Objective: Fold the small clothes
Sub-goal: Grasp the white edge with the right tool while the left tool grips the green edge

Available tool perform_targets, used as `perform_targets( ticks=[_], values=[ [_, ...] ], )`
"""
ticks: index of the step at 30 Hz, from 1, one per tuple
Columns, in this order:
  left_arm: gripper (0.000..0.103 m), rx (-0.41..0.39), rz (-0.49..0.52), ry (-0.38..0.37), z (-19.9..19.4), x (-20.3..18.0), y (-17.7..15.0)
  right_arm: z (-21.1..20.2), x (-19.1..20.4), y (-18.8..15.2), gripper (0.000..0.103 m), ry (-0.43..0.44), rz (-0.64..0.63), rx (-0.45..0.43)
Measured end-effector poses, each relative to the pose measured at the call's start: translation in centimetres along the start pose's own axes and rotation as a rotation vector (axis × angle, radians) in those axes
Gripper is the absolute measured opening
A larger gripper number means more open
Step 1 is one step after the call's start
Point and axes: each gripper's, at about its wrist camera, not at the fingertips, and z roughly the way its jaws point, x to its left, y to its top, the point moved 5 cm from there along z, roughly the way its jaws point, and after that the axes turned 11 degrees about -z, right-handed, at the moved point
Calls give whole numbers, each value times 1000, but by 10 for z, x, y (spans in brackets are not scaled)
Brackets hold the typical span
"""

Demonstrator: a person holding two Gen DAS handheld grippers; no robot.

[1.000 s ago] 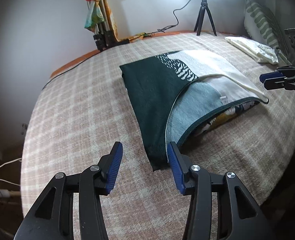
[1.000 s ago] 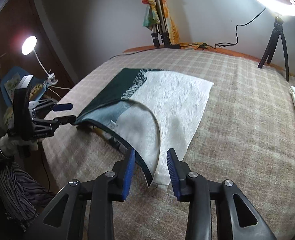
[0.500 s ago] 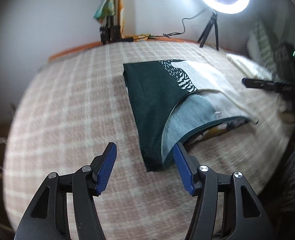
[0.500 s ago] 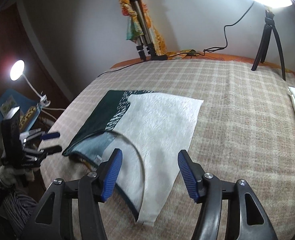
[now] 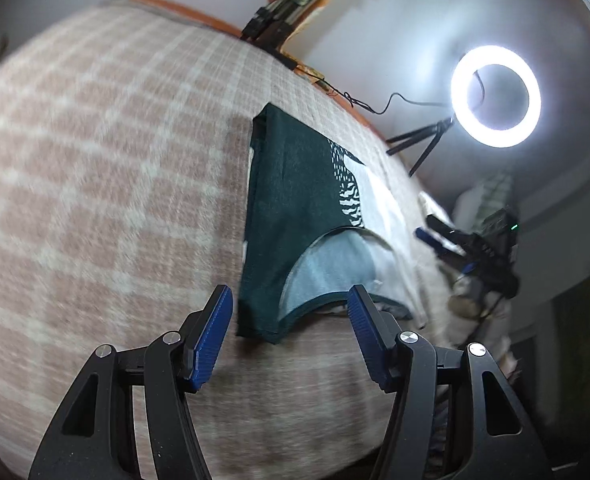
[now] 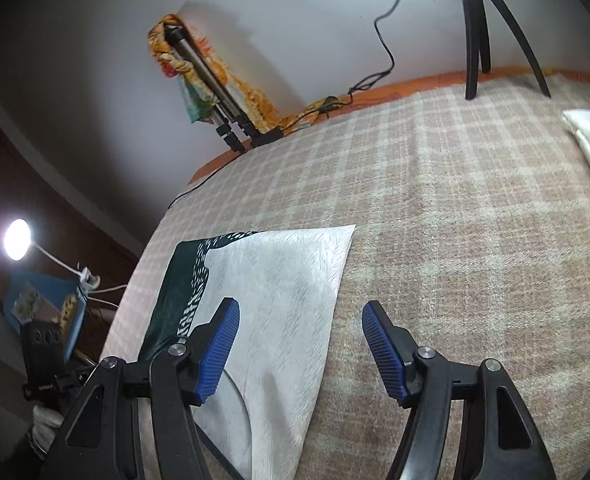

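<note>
one folded garment [image 5: 295, 216], dark green and white, flat on one checked blanket [image 5: 107, 168]. two grippers: left gripper [image 5: 289, 340] parted, empty; right gripper [image 6: 301, 350] just widening, empty. one ring light [image 5: 495, 96], one desk lamp [image 6: 17, 239], pale wall.

Home bedroom, rigged for filming. I'm working over a bed with a pink-and-cream checked blanket [image 6: 475, 220] as the surface, orange sheet edge [image 6: 415, 90] showing at the wall side. Plain white walls. Ring light [image 5: 495, 96] on a small black tripod [image 6: 483, 28] stands on the bed, its cable [image 6: 383, 36] trailing along the wall. A second folded tripod [image 6: 211, 92] leans in the corner with a colourful scarf [image 6: 231, 84] draped on it. Clip-on desk lamp [image 6: 17, 239] glows off the bed's left side. Striped pillow [image 5: 491, 196] at the far right.
</note>
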Motion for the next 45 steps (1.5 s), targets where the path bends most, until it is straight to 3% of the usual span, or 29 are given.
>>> perform_targets(
  ticks=[7,15,21,28,34,41,45],
  values=[
    [59,22,-180,-68,8,19,-5,17,-18,5,66,63,90,48],
    [59,43,-257,-113,15,21,-5,38,-32,5,62,140,173,104],
    [59,66,-247,-129,28,11,4,44,-36,12,61,175,188,99],
    [58,82,-233,-140,43,3,12,58,-36,22,51,227,229,84],
    [56,86,-210,-140,51,-6,13,72,-28,30,48,258,210,76],
    [37,109,-208,-130,58,-8,13,83,-12,32,43,284,180,86],
    [22,102,-122,-65,62,-15,12,83,-11,30,38,285,186,88]
  ],
)
